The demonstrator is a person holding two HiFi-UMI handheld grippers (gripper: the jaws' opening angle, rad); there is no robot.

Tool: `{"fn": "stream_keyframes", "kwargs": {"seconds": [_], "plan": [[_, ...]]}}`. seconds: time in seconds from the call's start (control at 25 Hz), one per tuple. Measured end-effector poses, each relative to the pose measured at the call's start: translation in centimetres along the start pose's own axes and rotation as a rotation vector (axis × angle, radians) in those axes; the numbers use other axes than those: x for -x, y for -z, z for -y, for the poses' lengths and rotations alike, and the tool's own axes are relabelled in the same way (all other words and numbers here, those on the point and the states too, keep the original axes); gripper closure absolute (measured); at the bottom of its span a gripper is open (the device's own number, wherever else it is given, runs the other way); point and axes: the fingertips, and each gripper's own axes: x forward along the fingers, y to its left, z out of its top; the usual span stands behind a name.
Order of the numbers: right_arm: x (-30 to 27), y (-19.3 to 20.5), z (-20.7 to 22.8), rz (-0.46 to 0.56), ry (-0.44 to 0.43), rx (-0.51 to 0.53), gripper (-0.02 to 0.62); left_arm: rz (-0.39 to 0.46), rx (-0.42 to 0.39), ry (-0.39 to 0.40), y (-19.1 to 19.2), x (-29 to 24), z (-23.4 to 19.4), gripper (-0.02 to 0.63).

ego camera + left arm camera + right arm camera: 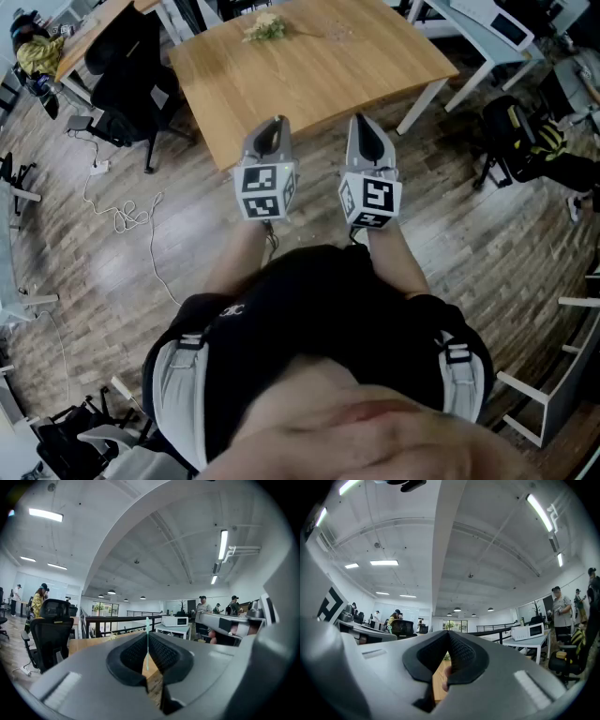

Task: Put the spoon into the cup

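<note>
No spoon and no cup shows in any view. In the head view my left gripper (274, 122) and right gripper (360, 120) are held side by side in front of my body. Both point level toward the near edge of a bare wooden table (309, 75). In the left gripper view the left gripper (147, 634) has its black pads (164, 653) closed together, with a thin pale green line upright along the seam; I cannot tell what it is. In the right gripper view the right gripper (449, 633) is shut at its tips, with nothing held.
A small dried sprig (265, 28) lies at the table's far side. A black office chair (131, 75) stands left of the table, with cables (131, 216) on the wood floor. White desks (487, 28) and a chair with a bag (525, 141) stand to the right. People stand in the distance.
</note>
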Motion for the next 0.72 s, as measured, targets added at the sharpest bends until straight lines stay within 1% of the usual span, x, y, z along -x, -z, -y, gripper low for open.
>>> {"fn": "stream_keyframes", "kwargs": {"seconds": [0.28, 0.4, 0.72], "plan": [[0.3, 0.9, 0.6, -0.019, -0.012, 0.003, 0.597, -0.020, -0.004, 0.017, 0.3, -0.6, 1.1, 0.588], [0.3, 1.0, 1.0, -0.015, -0.004, -0.007, 0.596, -0.029, -0.006, 0.024, 0.6, -0.9, 1.6, 0.588], [-0.3, 2.0, 4.0, -0.039, 0.014, -0.037, 0.595, -0.052, -0.021, 0.038, 1.1, -3.5, 3.5, 0.588]]}}
